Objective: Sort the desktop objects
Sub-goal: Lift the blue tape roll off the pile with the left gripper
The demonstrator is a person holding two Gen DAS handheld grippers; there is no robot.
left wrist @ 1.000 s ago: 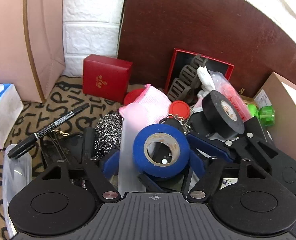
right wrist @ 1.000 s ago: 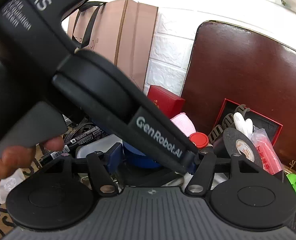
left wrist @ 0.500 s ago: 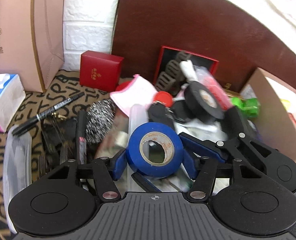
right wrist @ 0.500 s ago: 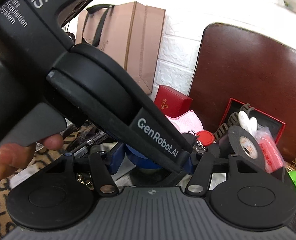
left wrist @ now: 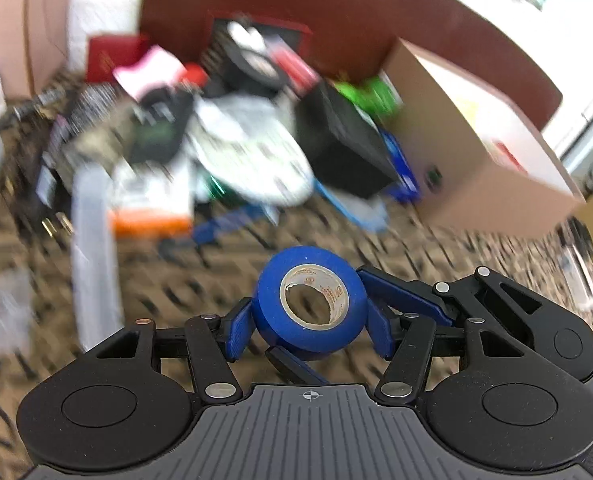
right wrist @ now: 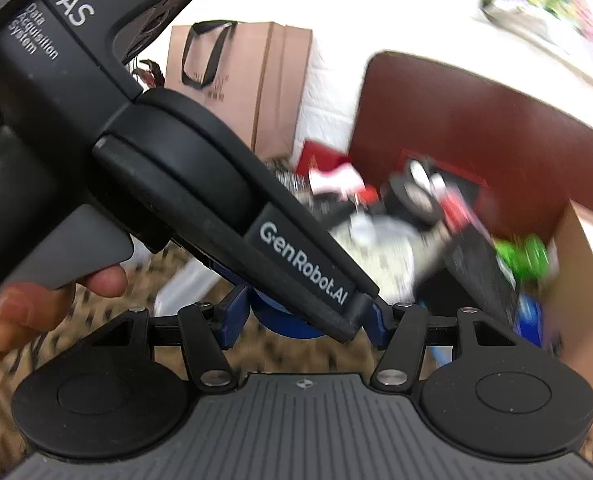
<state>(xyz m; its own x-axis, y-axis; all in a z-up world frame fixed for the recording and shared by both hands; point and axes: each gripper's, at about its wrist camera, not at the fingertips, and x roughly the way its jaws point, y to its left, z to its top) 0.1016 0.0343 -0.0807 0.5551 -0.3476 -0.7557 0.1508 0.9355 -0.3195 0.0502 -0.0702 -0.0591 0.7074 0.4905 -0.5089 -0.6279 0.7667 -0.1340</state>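
Left gripper [left wrist: 310, 326]: blue fingers pinching the blue tape roll [left wrist: 311, 304] from both sides, core hole facing the camera.
Tape position: carried in the air above the patterned cloth [left wrist: 216, 280] toward the near edge of the desk, touching nothing but the pads.
Change: a second ago held low inside the clutter pile [left wrist: 224, 140], right over the pink cloth and keys; now pulled back and clear of it, pile well behind, background smeared by fast motion.
Right gripper [right wrist: 302, 320]: crossed just behind the left tool, its view mostly blocked by that tool's black body [right wrist: 176, 160]; fingers spread about as wide as the roll, contact with the roll impossible to tell.
Right-tool change: same close station beside the left tool as before, travelling along with it.
Cardboard box [left wrist: 468, 152]: open, at the right edge of the desk, just beside the pile.
Meaning for the task: tape extracted from the heap, pick apparently done; likely next a carry to a sorting spot, perhaps the box, destination not shown.
Risk: quick swing with a round roll held only by its rim.
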